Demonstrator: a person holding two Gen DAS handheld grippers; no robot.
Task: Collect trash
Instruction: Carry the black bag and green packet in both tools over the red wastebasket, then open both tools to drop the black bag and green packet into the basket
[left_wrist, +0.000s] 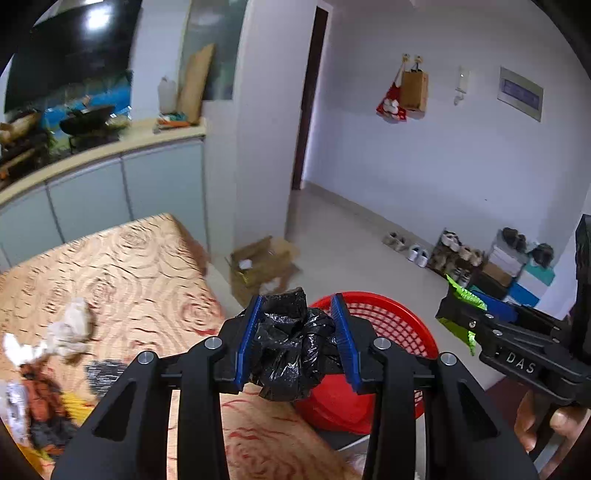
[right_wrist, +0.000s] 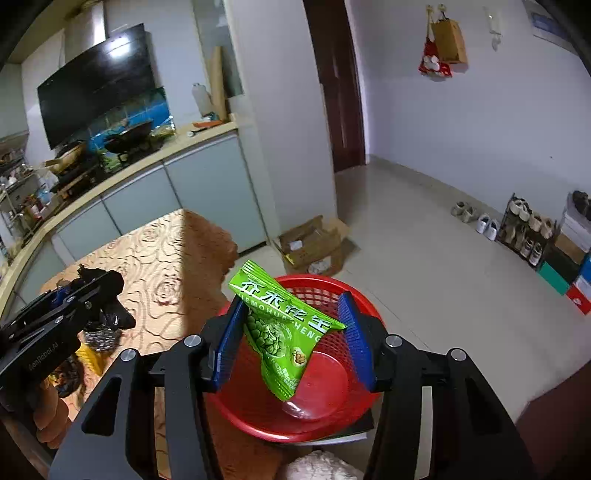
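Note:
My left gripper (left_wrist: 297, 338) is shut on a crumpled black plastic bag (left_wrist: 291, 347), held over the table's edge just left of the red basket (left_wrist: 402, 325). My right gripper (right_wrist: 291, 338) is shut on a green snack packet (right_wrist: 284, 332), which hangs above the red basket (right_wrist: 325, 391). A small clear wrapper (right_wrist: 295, 408) lies on the basket's floor. In the left wrist view the right gripper (left_wrist: 465, 314) shows at the right with the green packet (left_wrist: 463, 295). In the right wrist view the left gripper (right_wrist: 92, 295) shows at the left with the black bag (right_wrist: 114, 317).
The table (left_wrist: 140, 266) has a gold rose-patterned cloth; crumpled tissues (left_wrist: 70, 328) and other scraps (left_wrist: 40, 398) lie at its left. A cardboard box (left_wrist: 262, 264) sits on the floor beyond. A kitchen counter (left_wrist: 110, 147) runs behind the table, a shoe rack (left_wrist: 465, 258) along the far wall.

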